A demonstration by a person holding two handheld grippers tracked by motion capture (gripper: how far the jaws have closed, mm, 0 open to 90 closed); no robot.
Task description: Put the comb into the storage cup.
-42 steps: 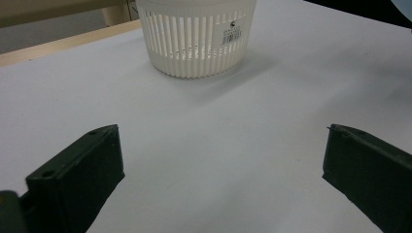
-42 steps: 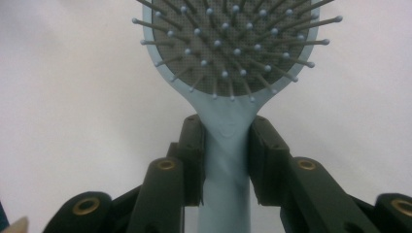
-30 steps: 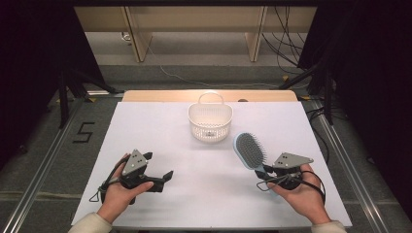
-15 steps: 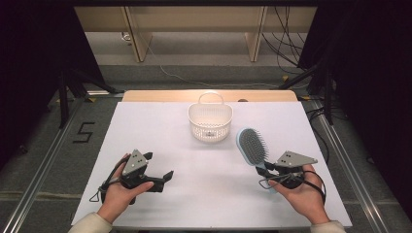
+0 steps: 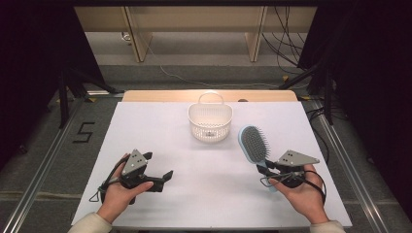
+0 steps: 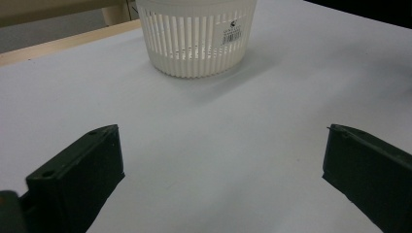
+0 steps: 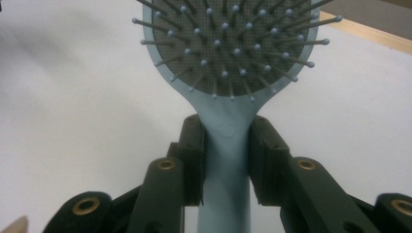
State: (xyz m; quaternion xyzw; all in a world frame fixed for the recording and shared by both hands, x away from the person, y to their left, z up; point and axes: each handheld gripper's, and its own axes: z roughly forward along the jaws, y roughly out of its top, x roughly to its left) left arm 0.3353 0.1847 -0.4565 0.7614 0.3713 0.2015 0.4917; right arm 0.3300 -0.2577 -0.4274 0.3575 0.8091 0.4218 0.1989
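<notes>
Hairbrush (image 5: 253, 143) right of frame centre, handle pinched by right claw (image 5: 266, 167), bristles up, likely bound for basket (image 5: 210, 122) above centre. Left claw (image 5: 163, 178) spread, idle over tabletop (image 5: 160, 126) lower left.

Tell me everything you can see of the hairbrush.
The hairbrush is light blue, plastic by its look, with an oval head, a dark grey pad and thin pins with small ball tips. The bristles face up. The right claw clamps its handle just below the head. It is right of the basket, not touching it.
</notes>
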